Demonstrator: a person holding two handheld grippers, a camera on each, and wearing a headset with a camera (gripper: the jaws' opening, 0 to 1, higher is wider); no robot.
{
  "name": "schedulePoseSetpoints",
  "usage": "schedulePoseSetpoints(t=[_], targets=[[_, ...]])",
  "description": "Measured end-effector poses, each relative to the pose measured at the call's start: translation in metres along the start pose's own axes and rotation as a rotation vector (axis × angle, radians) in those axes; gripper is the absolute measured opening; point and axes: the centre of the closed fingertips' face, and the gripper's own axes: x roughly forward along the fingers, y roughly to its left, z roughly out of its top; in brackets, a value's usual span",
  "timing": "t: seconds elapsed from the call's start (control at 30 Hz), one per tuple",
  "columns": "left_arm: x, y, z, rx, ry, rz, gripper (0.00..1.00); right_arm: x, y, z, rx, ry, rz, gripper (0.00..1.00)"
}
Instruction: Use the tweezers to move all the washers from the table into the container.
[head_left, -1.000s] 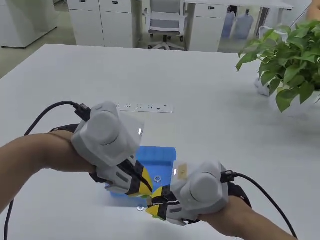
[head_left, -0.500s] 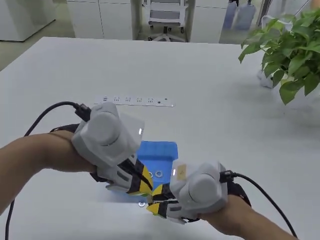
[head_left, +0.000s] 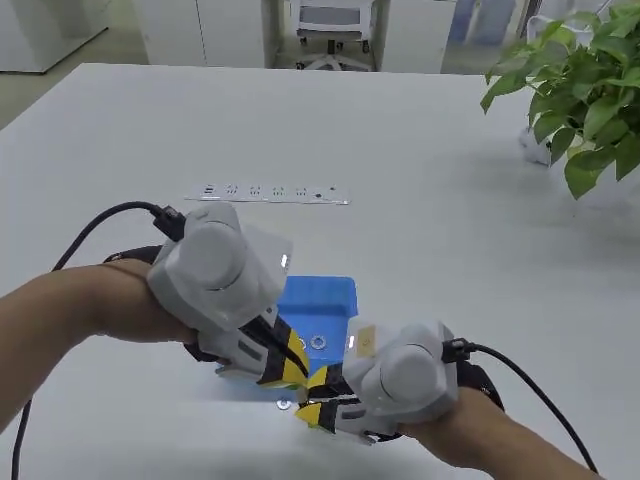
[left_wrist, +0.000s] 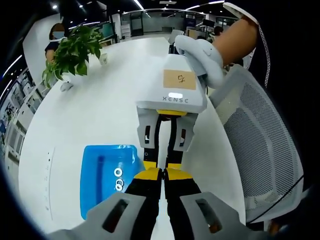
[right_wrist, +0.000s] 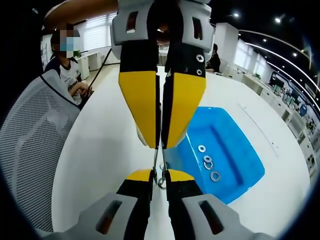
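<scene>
With the tweezers (right_wrist: 156, 161) clamped in the nearly closed left gripper (right_wrist: 160, 144) and the right gripper (right_wrist: 159, 176) set narrow about their tips, its grip untellable, the loose washer (head_left: 284, 404) at the container's (head_left: 332, 297) six o'clock was judged best pinched squarely, then lifted over the rim.

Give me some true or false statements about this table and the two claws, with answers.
The blue plastic container holds several small metal washers. True.
Both claws are wide open. False: the left claw and right claw meet tip to tip, both shut on thin metal tweezers.
A white power strip lies on the white table beyond the container. True.
The leafy green potted plant stands against the container. False: it stands far off across the table.
Every washer is already in the container. False: one loose washer lies on the table by its near edge.
</scene>
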Motion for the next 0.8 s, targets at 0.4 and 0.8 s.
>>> schedulePoseSetpoints(t=[0.4, 0.8], targets=[[0.0024, 0.0032, 0.0031, -0.012, -0.019, -0.012, 0.05, -0.0017, -0.0009, -0.0058, 0.006, 0.014, -0.001, 0.12], [0.0022, 0.0065, 0.002, -0.016, -0.012, -0.025, 0.05, 0.0008, -0.0026, -0.0038, 0.053, -0.003, 0.009, 0.11]])
